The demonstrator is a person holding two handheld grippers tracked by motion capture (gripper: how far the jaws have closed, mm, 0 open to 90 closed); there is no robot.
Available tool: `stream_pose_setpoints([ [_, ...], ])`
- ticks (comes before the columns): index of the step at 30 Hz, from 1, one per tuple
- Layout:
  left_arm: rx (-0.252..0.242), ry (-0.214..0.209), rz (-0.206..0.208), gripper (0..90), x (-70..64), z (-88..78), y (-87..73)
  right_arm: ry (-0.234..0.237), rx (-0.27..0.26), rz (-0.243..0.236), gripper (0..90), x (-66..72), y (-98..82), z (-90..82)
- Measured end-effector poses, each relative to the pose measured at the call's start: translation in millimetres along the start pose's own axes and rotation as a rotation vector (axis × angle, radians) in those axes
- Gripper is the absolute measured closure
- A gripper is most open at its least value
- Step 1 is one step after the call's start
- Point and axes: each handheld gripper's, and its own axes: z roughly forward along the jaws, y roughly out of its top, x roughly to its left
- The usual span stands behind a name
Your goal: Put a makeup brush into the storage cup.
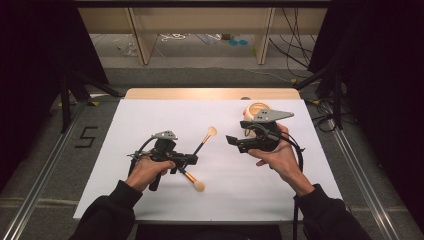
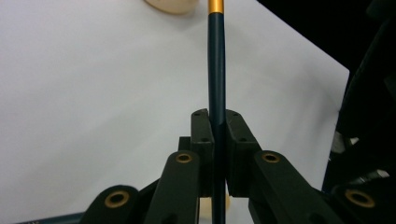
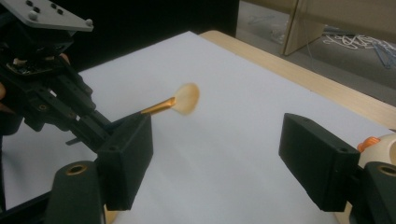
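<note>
**Brush clamped on the left, right fingers spread**

Toward the near left of the tabletop (image 1: 150, 112), a makeup brush (image 1: 204, 139) is held raised by its dark handle in the left gripper (image 2: 217, 140), its fingers (image 2: 201, 135) clamped on it. The right gripper (image 3: 215, 161) is held beside it with fingers apart and nothing between them. A second brush (image 1: 192, 180) lies below. Judged next: a careful placing or handover. The clamped grip is shown close in the left gripper view; the bristles are seen from the right gripper view.
</note>
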Motion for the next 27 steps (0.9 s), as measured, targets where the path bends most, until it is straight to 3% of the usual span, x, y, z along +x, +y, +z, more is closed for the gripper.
stream_pose_setpoints([
  [5, -0.072, 0.007, -0.008, 83.9, -1.7, -1.3, 1.3, 0.028, -0.029, 0.05, 27.2, -2.1, -6.7, 6.2],
  [9, -0.116, -0.03, -0.023, 83.9, -4.1, 0.5, 1.8, 0.051, -0.063, 0.087, 27.2, 0.3, -9.8, 10.9],
  [13, -0.169, -0.035, -0.021, 83.9, -5.9, -0.5, 2.8, 0.071, -0.076, 0.105, 27.0, 2.5, -12.4, 15.5],
  [19, -0.18, -0.028, -0.023, 83.9, -8.8, -1.3, 3.6, 0.141, -0.12, 0.184, 30.4, 4.6, -16.4, 24.0],
  [27, -0.213, -0.021, -0.022, 84.0, -12.5, -0.6, 4.7, 0.199, -0.153, 0.233, 33.5, 10.4, -17.9, 34.6],
])
